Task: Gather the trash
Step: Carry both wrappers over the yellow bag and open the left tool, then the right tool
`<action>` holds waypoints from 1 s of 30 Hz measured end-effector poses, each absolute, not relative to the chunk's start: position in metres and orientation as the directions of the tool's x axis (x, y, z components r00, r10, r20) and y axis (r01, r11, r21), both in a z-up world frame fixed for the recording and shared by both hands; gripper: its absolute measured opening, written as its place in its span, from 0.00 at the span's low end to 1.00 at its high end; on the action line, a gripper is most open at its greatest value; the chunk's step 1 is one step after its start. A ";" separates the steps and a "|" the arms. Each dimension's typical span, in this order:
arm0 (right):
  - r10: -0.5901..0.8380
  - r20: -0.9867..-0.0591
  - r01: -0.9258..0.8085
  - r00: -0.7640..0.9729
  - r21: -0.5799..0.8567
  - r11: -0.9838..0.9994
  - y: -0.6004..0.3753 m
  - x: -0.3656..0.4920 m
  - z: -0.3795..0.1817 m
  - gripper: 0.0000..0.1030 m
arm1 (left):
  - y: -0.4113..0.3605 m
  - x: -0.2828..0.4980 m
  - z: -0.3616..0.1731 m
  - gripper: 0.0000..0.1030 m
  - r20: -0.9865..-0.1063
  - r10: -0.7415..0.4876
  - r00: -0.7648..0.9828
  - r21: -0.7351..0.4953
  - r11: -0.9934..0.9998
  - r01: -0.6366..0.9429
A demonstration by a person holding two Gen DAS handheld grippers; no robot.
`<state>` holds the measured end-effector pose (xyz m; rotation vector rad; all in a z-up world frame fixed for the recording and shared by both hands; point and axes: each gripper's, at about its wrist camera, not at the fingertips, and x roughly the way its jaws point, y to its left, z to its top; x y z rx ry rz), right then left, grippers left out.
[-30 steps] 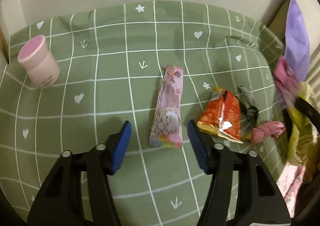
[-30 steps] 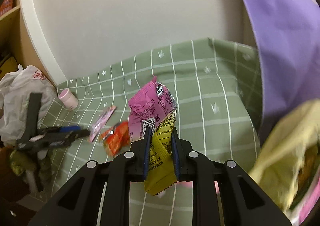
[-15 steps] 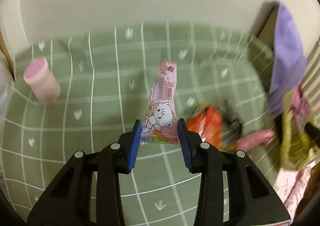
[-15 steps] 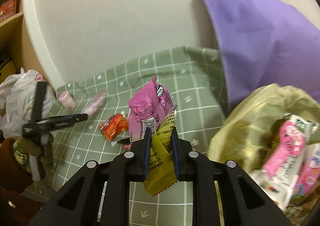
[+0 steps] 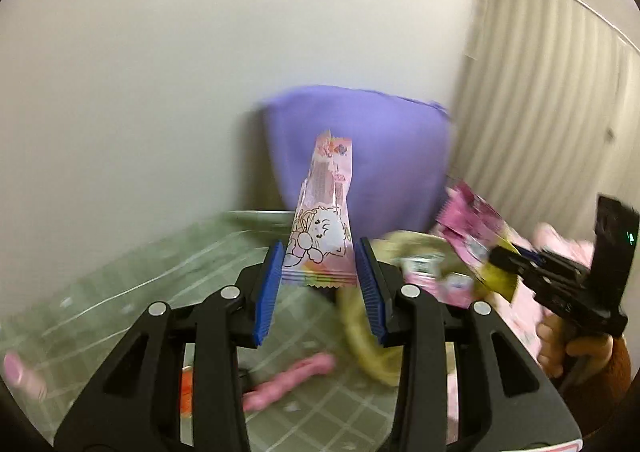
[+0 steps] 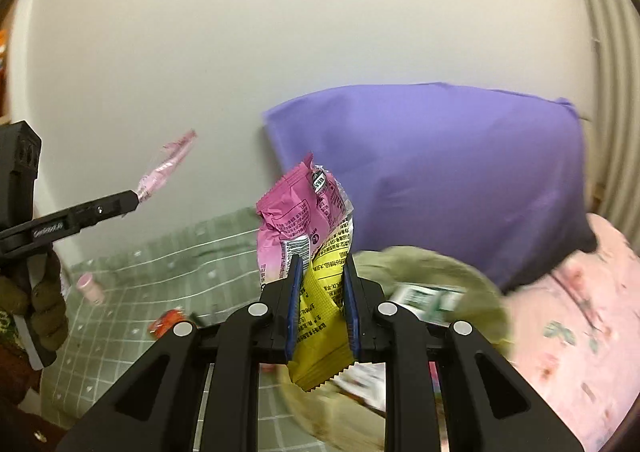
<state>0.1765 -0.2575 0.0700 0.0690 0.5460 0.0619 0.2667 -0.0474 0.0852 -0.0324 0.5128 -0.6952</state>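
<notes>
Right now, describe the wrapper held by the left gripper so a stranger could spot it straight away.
Start at the big purple pillow against the wall. In front of it, the left gripper holds the long pale pink wrapper upright by its bottom edge. Unlike the crumpled magenta and yellow packets in the right gripper, it is flat, narrow and printed with a white cartoon animal.

1. Centre frame, the left gripper (image 5: 319, 272) pinches a long wrapper (image 5: 322, 228) upright, before the pillow (image 5: 384, 156).
2. Lower right, the trash bag (image 6: 452, 284) sits below that pillow (image 6: 460, 172).
3. The right gripper (image 6: 322, 304) clamps two wrappers (image 6: 316, 236) left of the bag.
</notes>
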 end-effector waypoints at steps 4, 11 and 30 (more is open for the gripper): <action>-0.020 -0.513 0.062 0.858 0.065 0.996 -0.286 0.154 0.077 0.19 | -0.096 0.264 0.081 0.35 -0.468 -0.684 0.559 -0.179 0.693 0.698; -0.103 -0.533 0.172 0.840 0.080 0.982 -0.321 0.132 0.072 0.19 | -0.154 0.262 0.056 0.35 -0.539 -0.724 0.431 -0.197 0.606 0.771; -0.080 -0.616 0.167 0.784 0.085 0.982 -0.331 0.151 0.031 0.19 | -0.156 0.281 0.003 0.23 -0.640 -0.665 0.385 -0.239 0.648 0.723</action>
